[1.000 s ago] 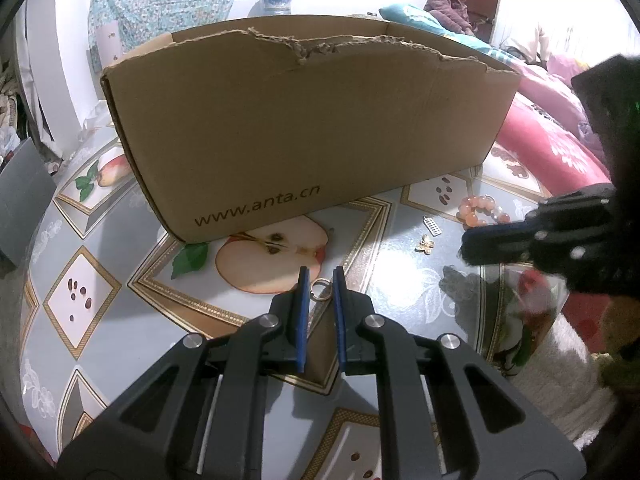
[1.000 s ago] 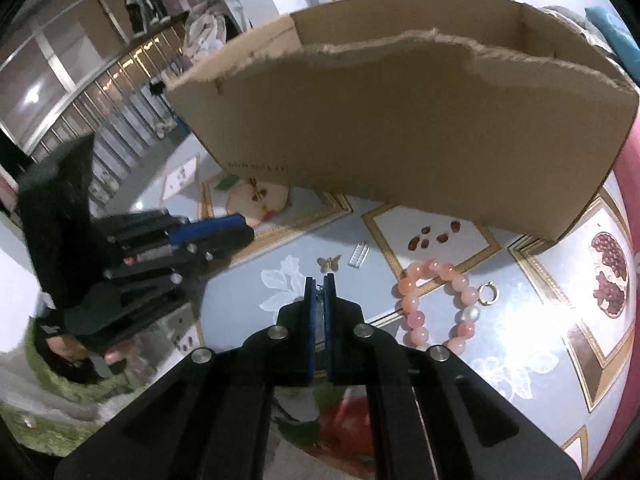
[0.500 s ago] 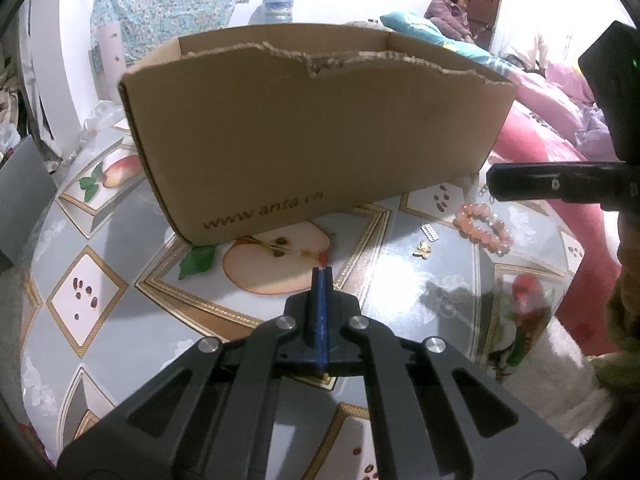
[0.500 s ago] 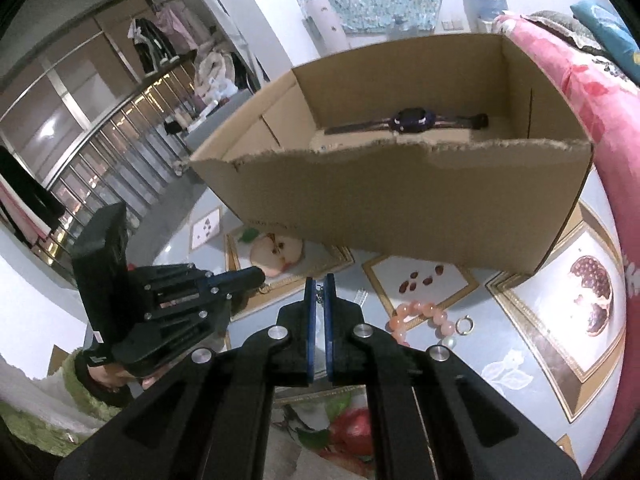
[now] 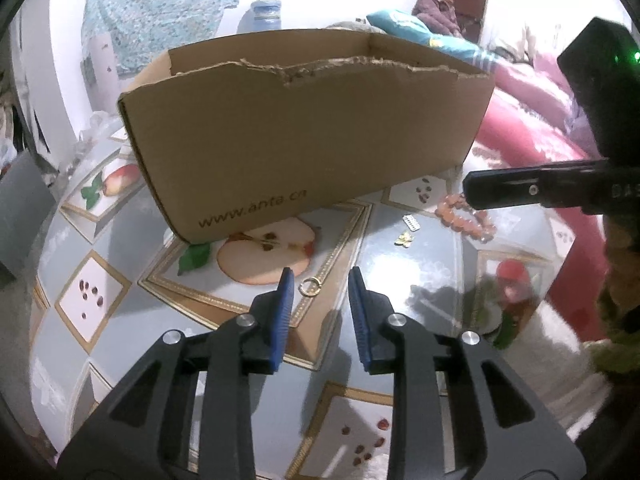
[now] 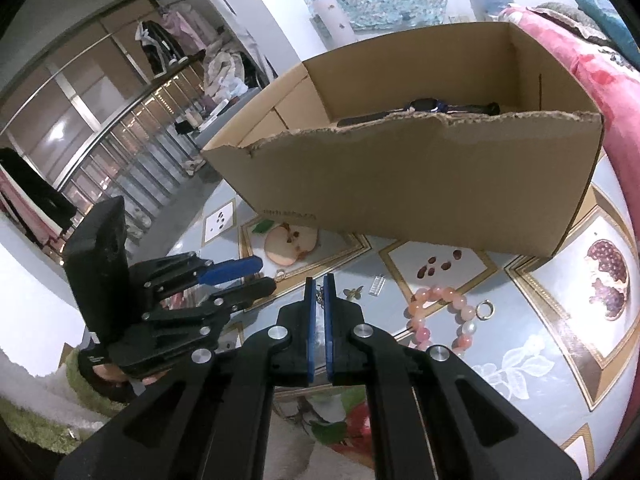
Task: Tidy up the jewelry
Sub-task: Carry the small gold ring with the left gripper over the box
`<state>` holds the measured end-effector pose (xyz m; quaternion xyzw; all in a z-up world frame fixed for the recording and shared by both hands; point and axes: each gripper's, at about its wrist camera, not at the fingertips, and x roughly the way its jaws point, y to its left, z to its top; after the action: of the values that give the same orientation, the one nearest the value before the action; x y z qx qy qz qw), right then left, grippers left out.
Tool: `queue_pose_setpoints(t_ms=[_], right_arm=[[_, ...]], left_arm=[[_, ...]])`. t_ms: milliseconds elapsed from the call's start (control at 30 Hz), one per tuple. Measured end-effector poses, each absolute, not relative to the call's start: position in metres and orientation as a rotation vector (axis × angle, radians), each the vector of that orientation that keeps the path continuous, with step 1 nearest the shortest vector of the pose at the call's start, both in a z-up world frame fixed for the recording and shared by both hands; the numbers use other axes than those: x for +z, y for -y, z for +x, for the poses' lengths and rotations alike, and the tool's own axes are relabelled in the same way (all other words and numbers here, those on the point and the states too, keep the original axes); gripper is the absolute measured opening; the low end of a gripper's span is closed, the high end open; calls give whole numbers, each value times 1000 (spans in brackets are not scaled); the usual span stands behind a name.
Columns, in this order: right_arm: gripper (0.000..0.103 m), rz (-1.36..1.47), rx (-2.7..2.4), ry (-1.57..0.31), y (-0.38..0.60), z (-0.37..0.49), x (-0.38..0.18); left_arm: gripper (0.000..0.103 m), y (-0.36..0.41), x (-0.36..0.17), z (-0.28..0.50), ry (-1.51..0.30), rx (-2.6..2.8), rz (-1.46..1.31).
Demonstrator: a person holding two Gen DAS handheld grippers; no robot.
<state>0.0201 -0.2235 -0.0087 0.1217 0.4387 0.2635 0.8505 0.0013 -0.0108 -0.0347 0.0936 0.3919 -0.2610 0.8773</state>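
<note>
My left gripper (image 5: 320, 276) hovers low over the table with its jaws opening. A small gold ring (image 5: 310, 286) lies on the tabletop between the blue pads, close to the left one and not pressed. The ring (image 6: 280, 273) also shows just past the left gripper's (image 6: 267, 273) tips. My right gripper (image 6: 319, 284) is shut, raised above the table; a tiny chain-like bit shows in the slit between its tips, and I cannot tell if it is held. The cardboard box (image 5: 304, 128) stands behind, with a dark watch (image 6: 428, 106) inside.
On the patterned table (image 5: 100, 300) lie a pink bead bracelet (image 6: 438, 312), a second gold ring (image 6: 485, 310), a gold butterfly charm (image 5: 404, 239) and a small silver plate (image 5: 411, 223). A pink quilt (image 5: 532, 120) borders the right side. A person sits far behind.
The left jaws closed around the ring, then parted again; the ring lies on the table. The right gripper rose, so the box's inside and the watch came into view.
</note>
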Motion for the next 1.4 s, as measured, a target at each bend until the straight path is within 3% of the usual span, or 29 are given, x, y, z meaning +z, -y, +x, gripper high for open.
queue_pose_setpoints(t_ms=[300,400,900,1233,1400], right_arm=[[4,282,567,-940,224,25,-19],[4,288,569,-940,225,27,-21],[4,293,565,-903,232,24,-10],[4,278,612,-743,252,27,53],[4,255,635,-703,261,55,89]], left_arm=[[21,19,-44,13,-869,-514,257],[11,23,-44,14,-874,-514,261],[11,20,-37,8,-864,-518,237],[11,5,54,-16,-674,-658,75],[11,19,96,11,-630,-698,89]])
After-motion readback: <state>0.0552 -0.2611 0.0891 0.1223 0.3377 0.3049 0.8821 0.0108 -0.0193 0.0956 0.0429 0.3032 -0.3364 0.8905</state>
